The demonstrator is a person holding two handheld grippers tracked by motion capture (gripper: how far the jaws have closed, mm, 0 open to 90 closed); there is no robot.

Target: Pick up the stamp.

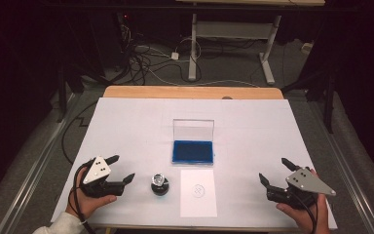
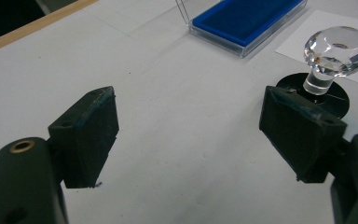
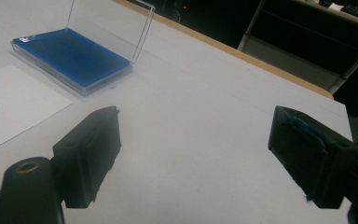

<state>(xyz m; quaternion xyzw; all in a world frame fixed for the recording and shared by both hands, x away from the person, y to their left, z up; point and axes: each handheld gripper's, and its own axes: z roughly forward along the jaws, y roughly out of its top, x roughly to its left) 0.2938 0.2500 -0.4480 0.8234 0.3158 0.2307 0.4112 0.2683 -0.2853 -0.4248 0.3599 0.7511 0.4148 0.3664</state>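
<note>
My left tool (image 1: 121, 169), released, is near the stamp (image 1: 159, 184); I'd center its clear knob before clenching.

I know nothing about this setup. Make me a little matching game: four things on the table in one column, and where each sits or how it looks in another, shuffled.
1. round stamp with clear crystal knob
2. blue ink pad in clear plastic case
3. white paper sheet with circle mark
4. left tongs

A. lid standing open
B. lying flat, between stamp and right tongs
C. open, holding nothing
D. upright on black base, beside left tongs

Pairs: 1-D, 2-A, 3-B, 4-C
</note>
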